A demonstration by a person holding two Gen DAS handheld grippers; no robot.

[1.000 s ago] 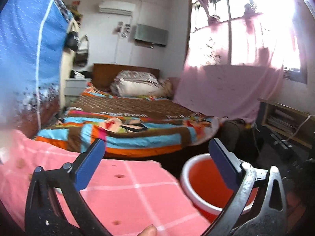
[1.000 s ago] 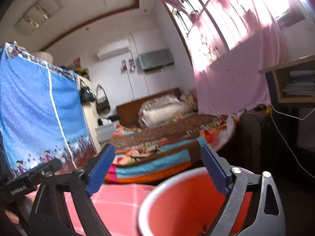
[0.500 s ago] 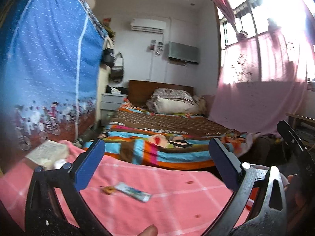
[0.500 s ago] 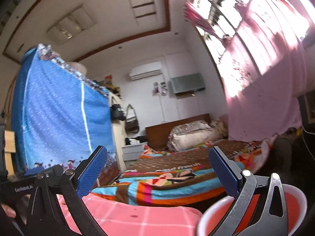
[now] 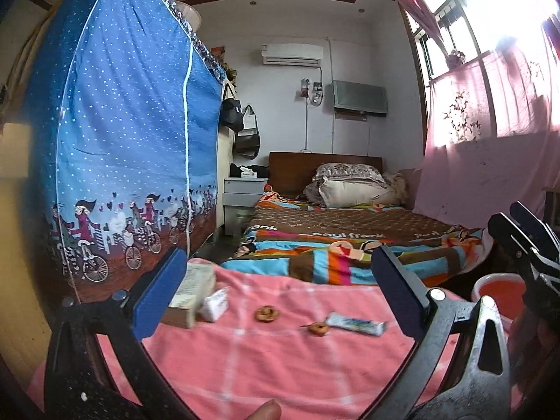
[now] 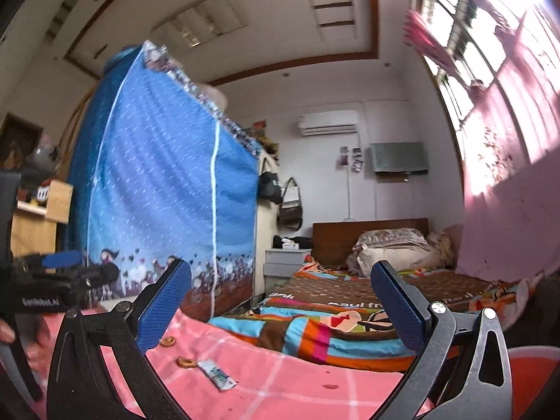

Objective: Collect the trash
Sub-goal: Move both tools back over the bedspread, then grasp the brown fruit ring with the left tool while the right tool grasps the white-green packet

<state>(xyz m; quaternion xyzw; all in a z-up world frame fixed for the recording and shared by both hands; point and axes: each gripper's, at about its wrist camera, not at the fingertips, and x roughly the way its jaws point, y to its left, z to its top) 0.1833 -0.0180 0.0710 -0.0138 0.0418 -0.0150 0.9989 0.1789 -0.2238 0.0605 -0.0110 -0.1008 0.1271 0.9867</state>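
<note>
A blue fabric wardrobe (image 5: 122, 147) with cyclist prints stands on the left. Behind it, a bed (image 5: 350, 238) with a striped blanket, pillows (image 5: 350, 185) at its wooden headboard, a grey nightstand (image 5: 243, 192), and pink curtains (image 5: 490, 133) over the window

Both wrist views low, facing bed (image 5: 336, 241)
</note>
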